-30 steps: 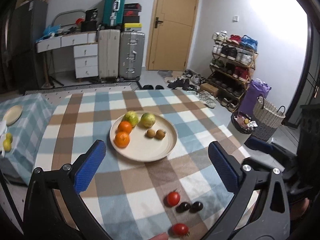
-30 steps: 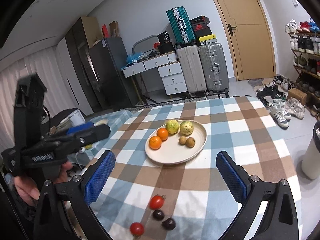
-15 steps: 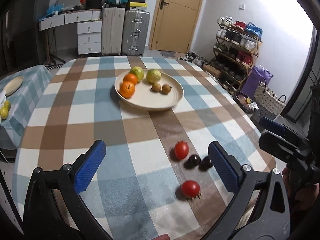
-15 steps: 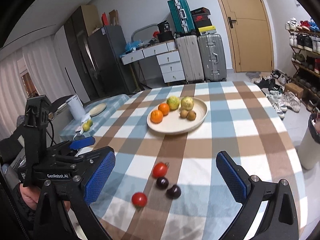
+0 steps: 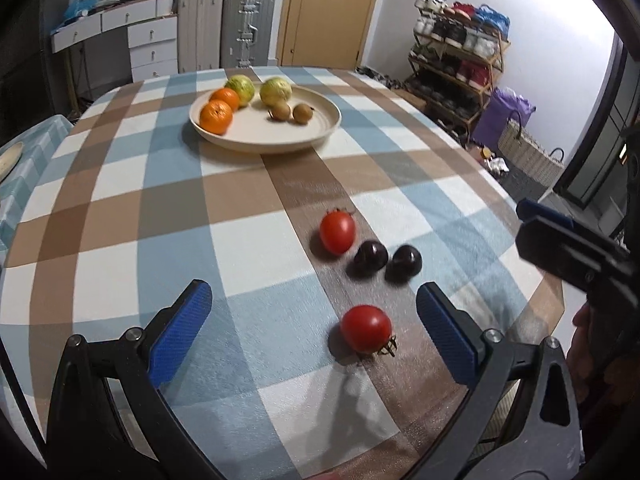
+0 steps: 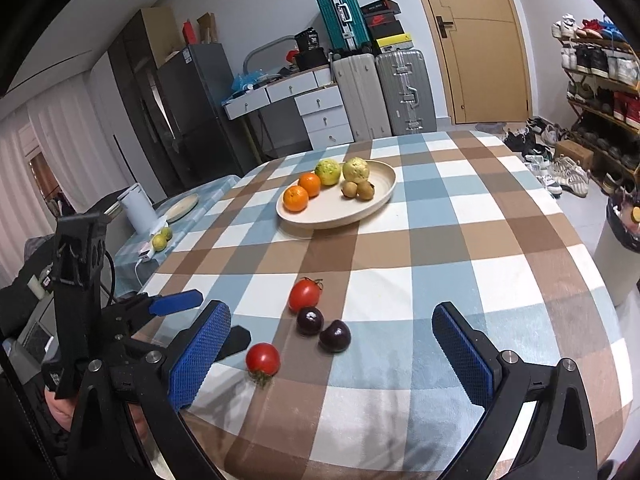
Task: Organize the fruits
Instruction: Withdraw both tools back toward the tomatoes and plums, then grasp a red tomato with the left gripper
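Your left gripper [image 5: 312, 330]: jaws wide, empty, lower and closer to table than a second ago; near tomato [image 5: 366, 328] now sits between its fingers. Your right gripper [image 6: 332, 354]: jaws wide, empty, also advanced. Second tomato [image 5: 337, 233], two dark plums [image 5: 387, 259] just beyond. Plate [image 5: 320, 128] with oranges, guavas, kiwis farther back on checked cloth [image 5: 120, 200].

Tablecloth [image 5: 168, 208]: you see matt woven cloth, checked.
Plate [image 5: 320, 128]: matt, smooth, cream; ceramic or plastic, you cannot tell.
Tomatoes [image 5: 366, 329]: glossy smooth skin.
Dark fruits [image 5: 407, 261]: glossy, near-black.
Oranges [image 5: 216, 117]: dimpled, slightly shiny peel.
Left gripper [image 5: 312, 338]: your finger pads are rough-textured blue, arms matt black plastic, screws metal.
Suitcases [image 6: 404, 92]: ribbed metal-look shells.
Door [image 6: 480, 40]: smooth wood.
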Demonstrator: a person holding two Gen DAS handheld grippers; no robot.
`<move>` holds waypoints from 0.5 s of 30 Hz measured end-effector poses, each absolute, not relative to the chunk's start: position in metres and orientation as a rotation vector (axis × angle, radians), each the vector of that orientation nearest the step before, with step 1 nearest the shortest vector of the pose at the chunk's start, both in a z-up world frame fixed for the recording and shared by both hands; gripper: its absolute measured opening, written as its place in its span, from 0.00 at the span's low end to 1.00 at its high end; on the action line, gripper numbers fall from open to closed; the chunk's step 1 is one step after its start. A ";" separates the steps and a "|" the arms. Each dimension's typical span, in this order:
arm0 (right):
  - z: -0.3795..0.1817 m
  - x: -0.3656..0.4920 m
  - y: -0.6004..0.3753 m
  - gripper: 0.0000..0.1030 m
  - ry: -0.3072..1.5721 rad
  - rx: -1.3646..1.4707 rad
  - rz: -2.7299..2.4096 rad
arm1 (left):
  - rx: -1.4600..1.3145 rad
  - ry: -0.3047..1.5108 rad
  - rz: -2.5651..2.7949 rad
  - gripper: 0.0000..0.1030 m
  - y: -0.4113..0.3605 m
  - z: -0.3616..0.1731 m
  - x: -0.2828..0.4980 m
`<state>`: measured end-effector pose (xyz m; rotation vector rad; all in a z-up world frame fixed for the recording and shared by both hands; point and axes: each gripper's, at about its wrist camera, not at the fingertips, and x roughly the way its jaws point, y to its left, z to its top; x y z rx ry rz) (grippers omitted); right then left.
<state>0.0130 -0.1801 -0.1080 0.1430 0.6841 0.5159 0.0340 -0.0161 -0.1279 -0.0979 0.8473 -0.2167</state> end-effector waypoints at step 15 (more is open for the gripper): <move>-0.124 0.020 -0.190 1.00 0.729 0.182 0.504 | -0.042 0.920 -0.311 0.83 -0.037 -0.152 0.040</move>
